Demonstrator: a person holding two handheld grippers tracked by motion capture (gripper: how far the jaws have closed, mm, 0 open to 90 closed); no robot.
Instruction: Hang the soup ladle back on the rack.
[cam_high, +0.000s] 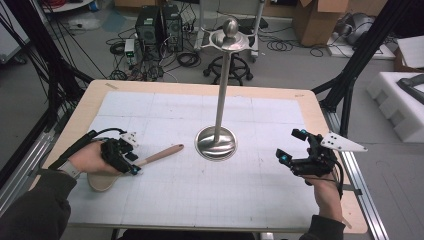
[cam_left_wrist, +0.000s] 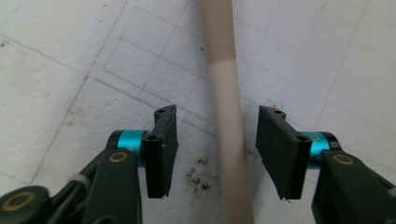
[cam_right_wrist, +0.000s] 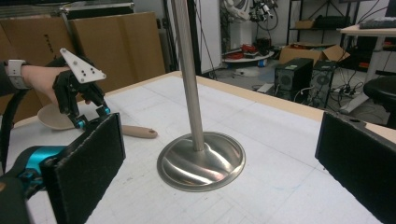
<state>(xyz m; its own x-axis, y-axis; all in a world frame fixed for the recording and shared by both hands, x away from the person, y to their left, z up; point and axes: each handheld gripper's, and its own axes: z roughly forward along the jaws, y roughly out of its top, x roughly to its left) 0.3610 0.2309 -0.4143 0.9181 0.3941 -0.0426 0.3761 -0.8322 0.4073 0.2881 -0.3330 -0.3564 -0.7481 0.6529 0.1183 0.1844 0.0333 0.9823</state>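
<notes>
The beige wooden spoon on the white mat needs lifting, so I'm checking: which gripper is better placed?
Left. The left gripper straddles the beige wooden spoon's handle, pads not yet touching. The right gripper hovers open beyond the steel stand.

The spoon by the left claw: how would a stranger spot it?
Start at the tall steel stand mid-table and look left. There lies a pale beige spoon, handle pointing at the stand, bowl under the left claw. It is the only loose utensil on the white mat.
</notes>
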